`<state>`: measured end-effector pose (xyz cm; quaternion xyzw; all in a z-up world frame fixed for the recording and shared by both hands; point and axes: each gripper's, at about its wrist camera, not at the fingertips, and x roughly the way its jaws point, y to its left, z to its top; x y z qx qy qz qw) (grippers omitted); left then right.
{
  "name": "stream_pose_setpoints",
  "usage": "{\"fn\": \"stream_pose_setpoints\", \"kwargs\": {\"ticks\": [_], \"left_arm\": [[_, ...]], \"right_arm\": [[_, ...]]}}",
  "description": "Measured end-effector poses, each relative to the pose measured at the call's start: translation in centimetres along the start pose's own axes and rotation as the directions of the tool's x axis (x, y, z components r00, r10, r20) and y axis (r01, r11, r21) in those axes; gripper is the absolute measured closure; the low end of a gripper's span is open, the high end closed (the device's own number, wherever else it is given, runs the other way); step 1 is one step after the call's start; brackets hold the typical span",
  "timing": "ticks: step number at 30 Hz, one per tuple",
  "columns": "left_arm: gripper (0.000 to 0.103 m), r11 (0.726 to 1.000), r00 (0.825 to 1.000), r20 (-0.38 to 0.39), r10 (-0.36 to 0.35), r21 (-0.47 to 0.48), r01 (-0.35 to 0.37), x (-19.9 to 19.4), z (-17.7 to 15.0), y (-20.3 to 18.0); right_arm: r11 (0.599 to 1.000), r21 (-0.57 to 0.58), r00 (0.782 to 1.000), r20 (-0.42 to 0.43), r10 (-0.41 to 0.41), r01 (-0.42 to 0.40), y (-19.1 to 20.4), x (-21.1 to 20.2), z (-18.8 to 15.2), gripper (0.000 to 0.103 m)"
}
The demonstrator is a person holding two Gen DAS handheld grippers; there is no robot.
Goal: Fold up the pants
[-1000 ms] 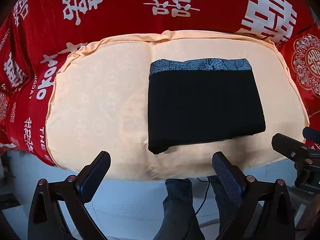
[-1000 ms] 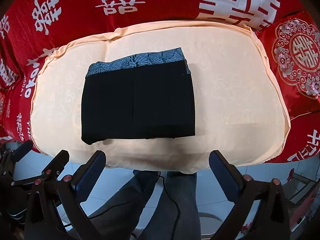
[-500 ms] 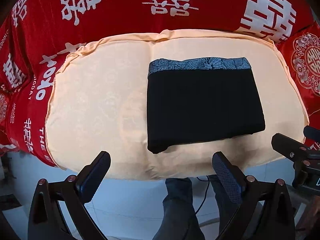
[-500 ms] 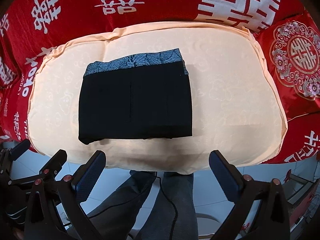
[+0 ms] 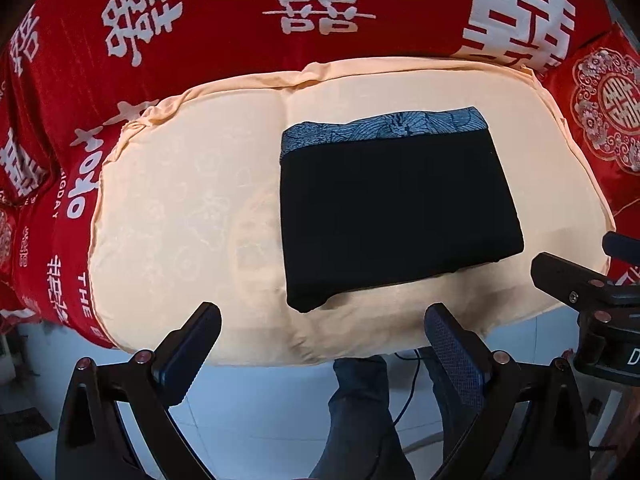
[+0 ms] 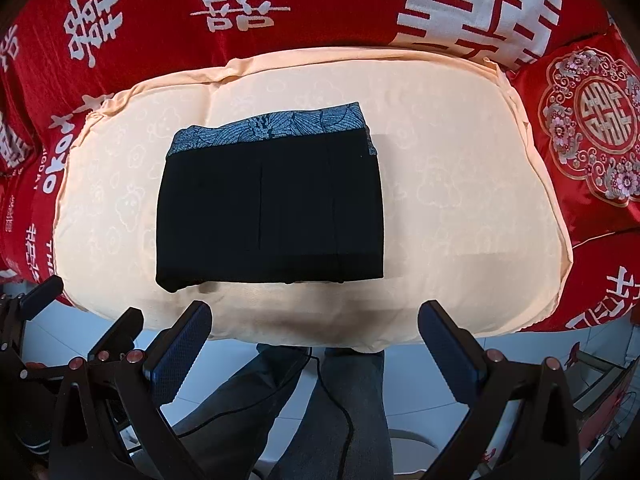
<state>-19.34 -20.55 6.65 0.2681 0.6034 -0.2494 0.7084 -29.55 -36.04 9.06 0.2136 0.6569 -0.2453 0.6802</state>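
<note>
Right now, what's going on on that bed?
A person holds a two-finger tool in each hand, and both are open and empty. The left tool and the right tool hang off the near edge of the peach cushion, touching nothing. The black pants lie on it folded into a compact rectangle, the patterned waistband along the far edge. The fold looks done. The person's legs show below, on the floor.

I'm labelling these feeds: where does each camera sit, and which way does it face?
Left wrist: behind the open left gripper, facing folded black pants on the peach cushion; the person's leg below.
Right wrist: behind the open right gripper, same pants; both legs below.
Shared: pants, cushion, red bedding.
</note>
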Motion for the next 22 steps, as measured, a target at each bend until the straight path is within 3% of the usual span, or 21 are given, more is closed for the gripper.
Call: {"fn": "stream_pose_setpoints", "kwargs": {"ticks": [22], "left_arm": [[0.001, 1.000, 1.000, 0.013, -0.001, -0.006, 0.001, 0.04, 0.32, 0.44]], "right_arm": [[1.000, -0.001, 1.000, -0.008, -0.006, 0.006, 0.74, 0.31, 0.10, 0.000]]}}
